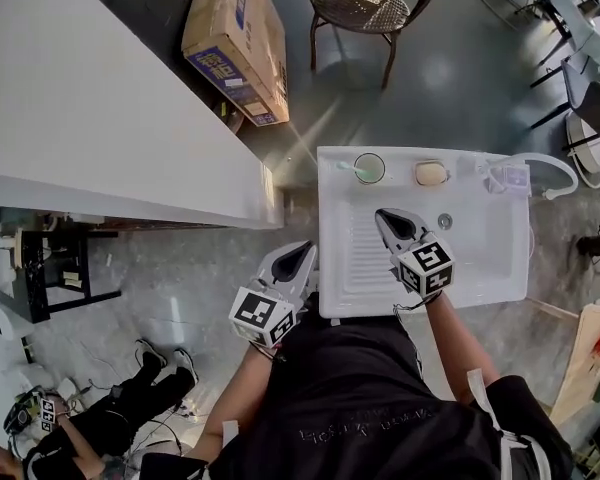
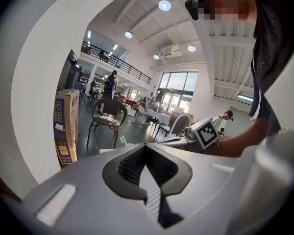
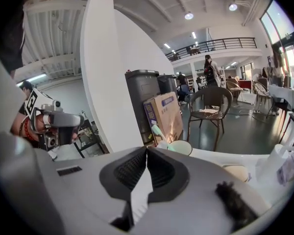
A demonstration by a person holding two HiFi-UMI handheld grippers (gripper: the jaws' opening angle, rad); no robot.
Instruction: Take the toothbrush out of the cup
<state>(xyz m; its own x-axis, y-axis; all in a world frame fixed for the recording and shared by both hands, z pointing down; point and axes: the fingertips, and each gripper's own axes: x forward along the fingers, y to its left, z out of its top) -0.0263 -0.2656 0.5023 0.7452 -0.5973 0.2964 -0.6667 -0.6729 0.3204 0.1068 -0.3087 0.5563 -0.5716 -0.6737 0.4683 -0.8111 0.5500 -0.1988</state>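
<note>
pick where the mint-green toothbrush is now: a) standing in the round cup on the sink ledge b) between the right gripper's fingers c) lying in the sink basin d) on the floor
A: the mint-green toothbrush stands in the pale green round cup on the white sink's back ledge; the right gripper is shut on nothing.

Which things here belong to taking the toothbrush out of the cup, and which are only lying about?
For the job:
- toothbrush, in the cup
- right tongs and left tongs, both shut and empty

Lying about:
- soap on the basin
- cardboard box
- chair
</note>
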